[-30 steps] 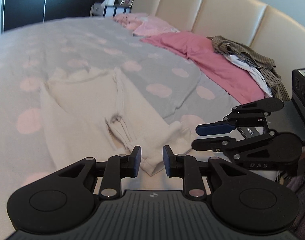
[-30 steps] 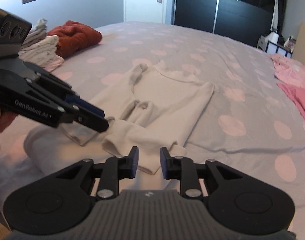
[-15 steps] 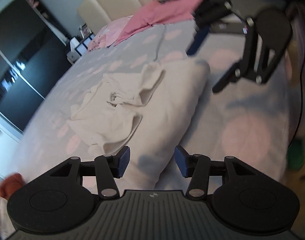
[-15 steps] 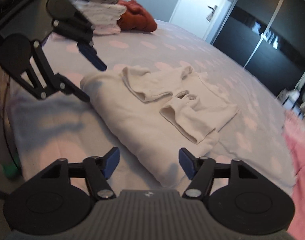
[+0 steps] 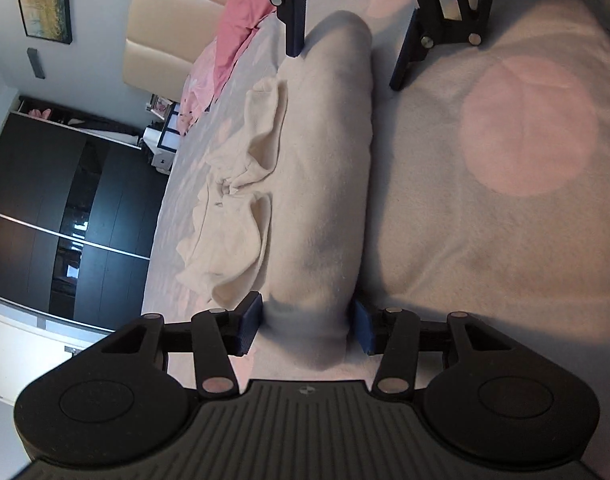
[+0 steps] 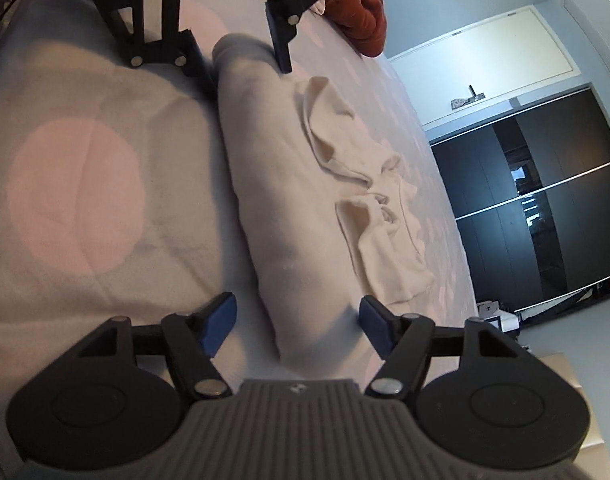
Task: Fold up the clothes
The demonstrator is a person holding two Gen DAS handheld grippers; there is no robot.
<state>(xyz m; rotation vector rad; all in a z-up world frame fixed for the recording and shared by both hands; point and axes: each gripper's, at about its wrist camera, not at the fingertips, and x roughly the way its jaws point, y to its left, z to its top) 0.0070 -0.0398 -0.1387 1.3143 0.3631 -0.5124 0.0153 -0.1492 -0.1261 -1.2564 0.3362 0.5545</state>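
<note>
A cream garment lies on the bed with both sleeves folded over its middle; its near edge forms a thick rounded fold. My left gripper straddles one end of that fold. Its jaws are closing and both pads touch the fabric. At the other end my right gripper also straddles the fold, jaws closing. One of its pads still stands clear of the cloth.
The bed cover is grey with pink dots. Pink clothes lie by the beige headboard. A rust-red garment and folded pale clothes sit toward the white door. A black wardrobe stands beyond the bed.
Both grippers rolled onto their sides and sank from above the sleeves to the garment's near fold. Their jaws widened around its two ends, then began narrowing.
</note>
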